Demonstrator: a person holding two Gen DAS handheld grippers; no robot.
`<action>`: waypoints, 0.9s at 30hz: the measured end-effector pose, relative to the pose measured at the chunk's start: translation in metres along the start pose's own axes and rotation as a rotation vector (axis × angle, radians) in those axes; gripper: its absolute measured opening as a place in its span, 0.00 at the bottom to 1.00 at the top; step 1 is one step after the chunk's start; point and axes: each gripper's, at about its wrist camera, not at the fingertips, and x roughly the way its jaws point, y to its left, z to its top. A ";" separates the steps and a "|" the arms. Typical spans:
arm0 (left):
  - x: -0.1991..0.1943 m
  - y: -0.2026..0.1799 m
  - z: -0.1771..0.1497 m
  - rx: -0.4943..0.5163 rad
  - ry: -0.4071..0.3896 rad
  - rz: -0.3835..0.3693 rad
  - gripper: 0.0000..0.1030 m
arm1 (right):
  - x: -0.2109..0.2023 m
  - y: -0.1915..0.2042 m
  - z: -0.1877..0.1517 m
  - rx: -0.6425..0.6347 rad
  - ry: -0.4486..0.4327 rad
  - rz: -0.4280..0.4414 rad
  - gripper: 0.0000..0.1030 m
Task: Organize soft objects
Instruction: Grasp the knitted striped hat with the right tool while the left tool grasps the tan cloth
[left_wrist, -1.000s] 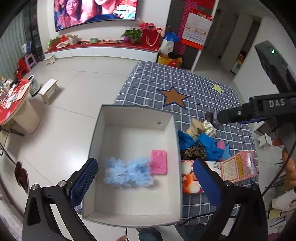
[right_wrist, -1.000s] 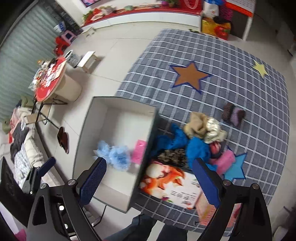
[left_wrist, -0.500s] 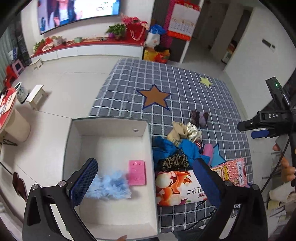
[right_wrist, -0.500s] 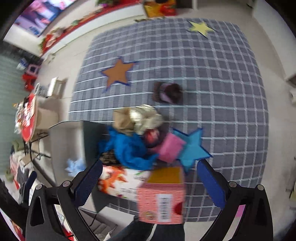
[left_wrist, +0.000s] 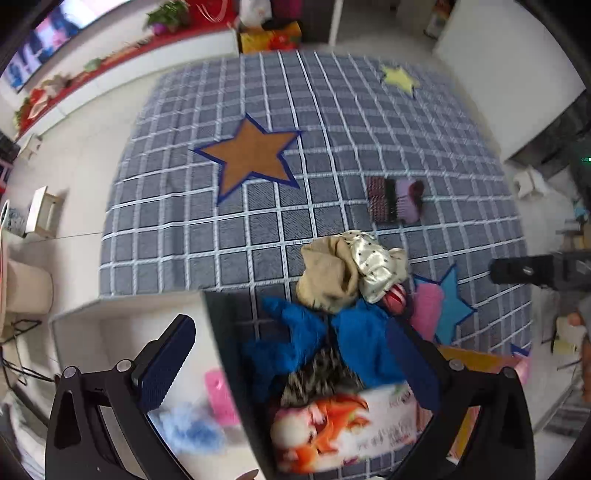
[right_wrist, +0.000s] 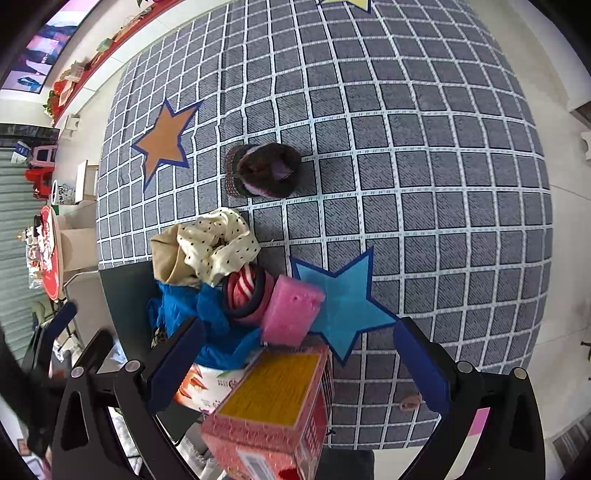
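At the far left the box (left_wrist: 122, 321) stands on the floor against the rug's (left_wrist: 332, 122) near edge, its white inside holding a fluffy blue piece (left_wrist: 188, 428) and a flat pink pad (left_wrist: 218, 398), close together near the box's right wall. The left tool (left_wrist: 291, 365) hangs above that wall with its blue pads wide apart and nothing between them; one finger sits over the box, the other over the pile.

The pile of soft things lies on the rug just right of the box: a tan cloth (right_wrist: 166, 258) and a cream dotted cloth (right_wrist: 218, 243) at the far side, blue cloth (right_wrist: 207, 317) below them, a red-and-white striped roll (right_wrist: 243, 291) touching a pink sponge (right_wrist: 291, 314), which overlaps a blue star (right_wrist: 347, 295) on the rug. A leopard-print piece (left_wrist: 317, 376) shows under the blue cloth. Nearest the cameras lie a printed packet (left_wrist: 343, 424) and a red carton (right_wrist: 273, 410) with a yellow top.

Apart from the pile, farther out on the rug, sits a dark striped knit item (right_wrist: 262, 170), between the orange star (right_wrist: 162, 140) and the open grid.

The right tool (right_wrist: 299, 362) also stands open and empty, above the carton and the blue star.
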 end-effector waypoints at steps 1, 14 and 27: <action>0.010 -0.002 0.006 0.014 0.026 0.005 1.00 | 0.003 0.000 0.003 -0.001 0.005 0.004 1.00; 0.089 -0.008 0.038 0.063 0.252 -0.014 0.99 | 0.046 0.043 0.070 -0.163 -0.028 -0.054 1.00; 0.110 0.018 0.039 -0.024 0.313 -0.127 0.29 | 0.108 0.050 0.103 -0.193 0.076 -0.037 0.52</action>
